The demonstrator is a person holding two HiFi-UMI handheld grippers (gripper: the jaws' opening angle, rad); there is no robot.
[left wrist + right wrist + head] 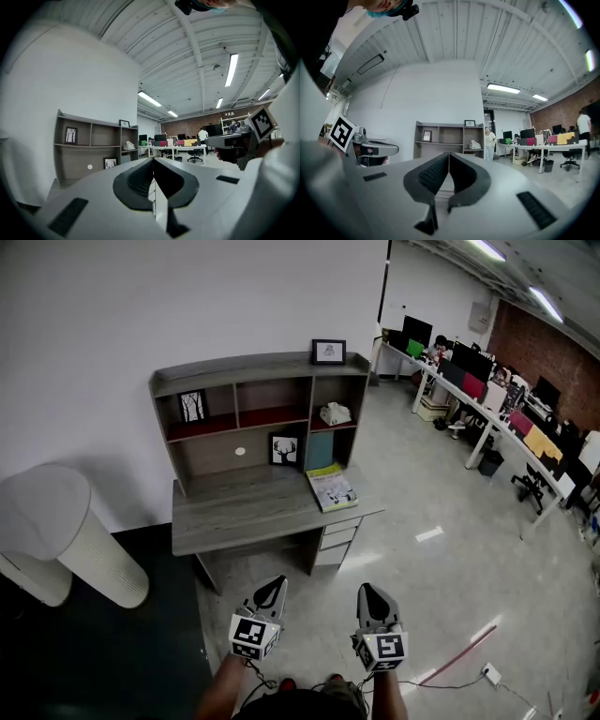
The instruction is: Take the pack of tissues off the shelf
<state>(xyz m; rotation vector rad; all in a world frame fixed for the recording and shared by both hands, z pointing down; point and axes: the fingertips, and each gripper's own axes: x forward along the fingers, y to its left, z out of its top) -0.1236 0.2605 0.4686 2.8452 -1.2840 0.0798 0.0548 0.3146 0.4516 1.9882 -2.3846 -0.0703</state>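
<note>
Fingers of the left gripper (275,583) and the right gripper (368,589) are clenched together with nothing between them. Well ahead of them, the pack of tissues (335,413) sits in the right compartment of the shelf (246,371). The shelf stands on a desk (244,512) that holds a booklet (331,487), its print too small to read. Left of the fingers stands a white cylinder (70,540). Far to their right, office tables (497,427) line the glossy grey floor (422,549).

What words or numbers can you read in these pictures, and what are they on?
No text here can be read.
Booklet on the desk: print on its cover, too small to read.
Left gripper and right gripper: black-and-white square markers only, no words or numbers.
</note>
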